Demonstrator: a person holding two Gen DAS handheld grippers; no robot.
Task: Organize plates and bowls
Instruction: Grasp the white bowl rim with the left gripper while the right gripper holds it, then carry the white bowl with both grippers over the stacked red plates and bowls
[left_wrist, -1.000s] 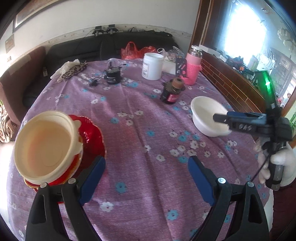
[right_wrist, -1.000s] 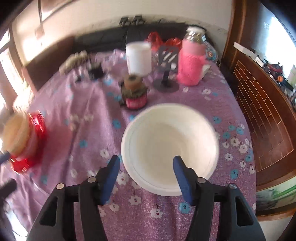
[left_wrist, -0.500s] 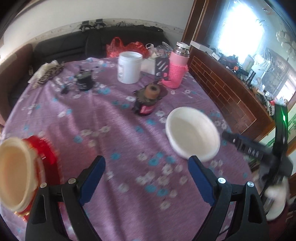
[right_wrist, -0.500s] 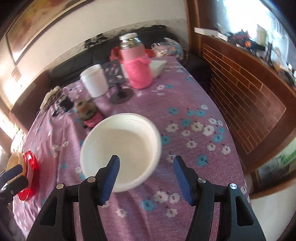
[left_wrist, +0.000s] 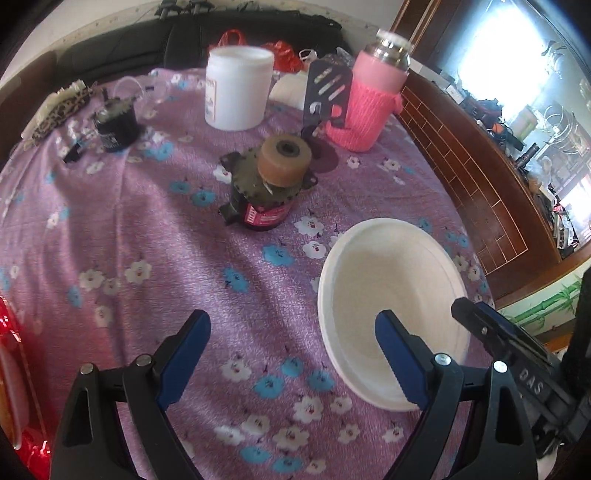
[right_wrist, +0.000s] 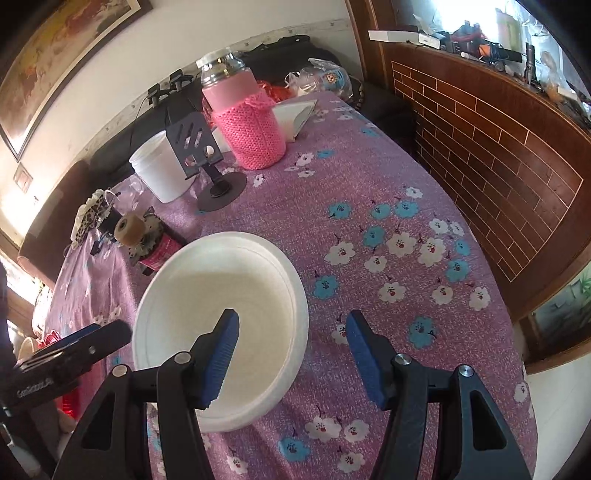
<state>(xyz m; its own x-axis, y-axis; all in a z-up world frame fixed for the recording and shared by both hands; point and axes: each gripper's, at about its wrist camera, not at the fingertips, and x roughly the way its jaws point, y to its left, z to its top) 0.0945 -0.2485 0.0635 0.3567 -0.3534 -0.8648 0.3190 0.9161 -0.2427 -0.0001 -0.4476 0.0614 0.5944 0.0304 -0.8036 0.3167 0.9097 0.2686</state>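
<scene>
- Clearly, in the left wrist view the left claw (left_wrist: 291, 347) stands wide open with nothing between its pads; its right finger hangs over the near rim of the white bowl (left_wrist: 391, 314), its left finger over bare purple tabletop (left_wrist: 147, 229).
- The bowl sits upright at the right near part of the tabletop, well apart from the dark jar with a tan roll on top (left_wrist: 269, 184) further off. A red dish (left_wrist: 14, 369) shows at the left edge, cut off by the frame.
- The right claw (left_wrist: 491, 328) enters from the right, its tip at the bowl's right rim; whether it touches I cannot tell.
- In the right wrist view the right claw (right_wrist: 291, 354) is about half open and grips nothing yet: its left finger is inside the bowl (right_wrist: 221, 310), its right finger outside, so the rim's near right wall lies between the pads.
- The left claw (right_wrist: 74, 350) shows at the left, just beside the bowl's left rim.
- To do this step well, I judge the right claw should sink until the pads straddle the wall fully, then close squarely on it; a thin, smooth rim could tip or slip if pinched too shallow.
- The left claw is best kept clear, or used to steady the opposite rim, so the two do not collide over one bowl.
- A level lift toward the red dish would then suit stacking.
</scene>
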